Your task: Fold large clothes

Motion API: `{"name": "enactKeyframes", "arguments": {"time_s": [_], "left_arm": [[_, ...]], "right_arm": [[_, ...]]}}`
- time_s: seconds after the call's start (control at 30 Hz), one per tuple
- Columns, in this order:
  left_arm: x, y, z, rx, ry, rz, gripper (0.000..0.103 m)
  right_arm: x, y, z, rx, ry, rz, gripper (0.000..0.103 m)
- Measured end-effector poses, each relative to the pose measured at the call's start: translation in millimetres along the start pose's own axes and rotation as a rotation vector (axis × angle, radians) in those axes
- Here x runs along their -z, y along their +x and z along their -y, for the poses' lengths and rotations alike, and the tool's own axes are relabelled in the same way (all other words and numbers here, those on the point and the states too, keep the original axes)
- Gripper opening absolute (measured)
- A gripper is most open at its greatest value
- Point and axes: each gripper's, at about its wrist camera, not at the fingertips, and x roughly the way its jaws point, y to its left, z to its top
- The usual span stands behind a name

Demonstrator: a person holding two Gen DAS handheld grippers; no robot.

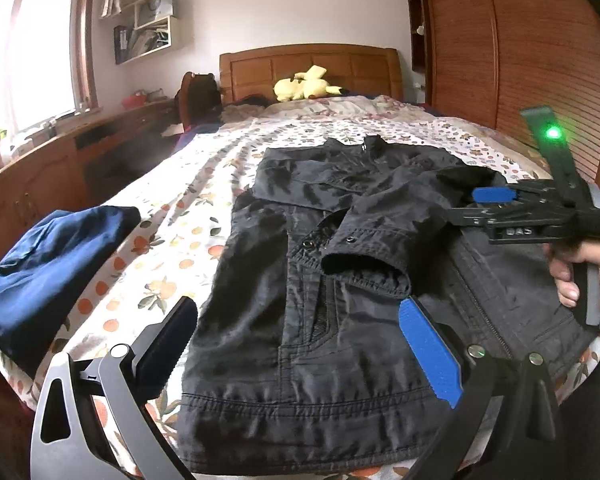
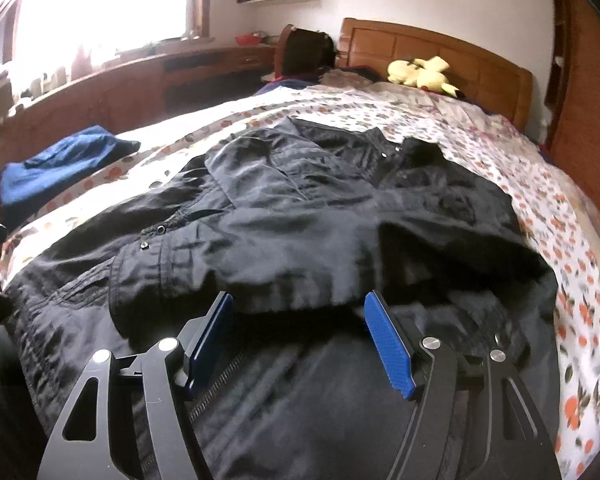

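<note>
A large black jacket (image 1: 340, 288) lies spread on the bed, front up, with one sleeve (image 1: 380, 224) folded across its chest. My left gripper (image 1: 300, 344) is open and empty, hovering over the jacket's lower hem. My right gripper (image 1: 480, 200) shows in the left wrist view at the jacket's right side, beside the folded sleeve. In the right wrist view the right gripper (image 2: 300, 332) is open and empty, just above the jacket (image 2: 300, 220) near the folded sleeve's edge.
A folded blue garment (image 1: 48, 264) lies at the bed's left edge. The bed has a floral sheet (image 1: 180, 208), a yellow plush toy (image 1: 304, 86) and a wooden headboard (image 1: 308, 64). A wooden wardrobe (image 1: 520, 48) stands at the right, a desk (image 1: 40, 176) at the left.
</note>
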Motion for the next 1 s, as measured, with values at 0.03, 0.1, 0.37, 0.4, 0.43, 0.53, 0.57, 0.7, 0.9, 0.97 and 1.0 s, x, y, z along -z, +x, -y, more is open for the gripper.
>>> {"name": "enactKeyframes", "arguments": {"time_s": [0.03, 0.1, 0.37, 0.4, 0.43, 0.53, 0.57, 0.7, 0.9, 0.97, 1.0], "left_arm": [[0, -1, -2, 0.001, -0.002, 0.001, 0.101], [-1, -3, -7, 0.002, -0.009, 0.002, 0.101], [-1, -7, -25, 0.005, -0.019, -0.003, 0.101], [0, -7, -27, 0.003, -0.023, -0.007, 0.101], [0, -6, -29, 0.001, -0.027, -0.010, 0.101], [4, -4, -34, 0.000, -0.034, -0.019, 0.101], [5, -3, -36, 0.001, -0.035, -0.024, 0.101], [7, 4, -39, 0.009, -0.041, -0.043, 0.101], [15, 20, -44, 0.027, -0.048, -0.093, 0.101], [17, 24, -46, 0.030, -0.054, -0.106, 0.101], [19, 26, -47, 0.031, -0.056, -0.111, 0.101]], "right_arm": [[-5, 5, -3, -0.003, 0.002, -0.008, 0.064], [-12, 14, -7, -0.008, 0.010, -0.020, 0.063], [-14, 55, -33, -0.043, -0.017, -0.147, 0.063], [-11, 61, -37, -0.028, -0.034, -0.171, 0.063], [-9, 65, -39, -0.028, -0.038, -0.183, 0.063], [-7, 68, -38, -0.033, -0.030, -0.188, 0.063], [-7, 65, -38, -0.036, -0.026, -0.181, 0.063], [-7, 49, -32, -0.048, -0.011, -0.149, 0.063], [12, -3, -13, -0.035, -0.010, -0.105, 0.063], [23, -20, 0, -0.010, -0.009, -0.099, 0.063], [28, -27, 7, 0.003, -0.005, -0.102, 0.063]]}}
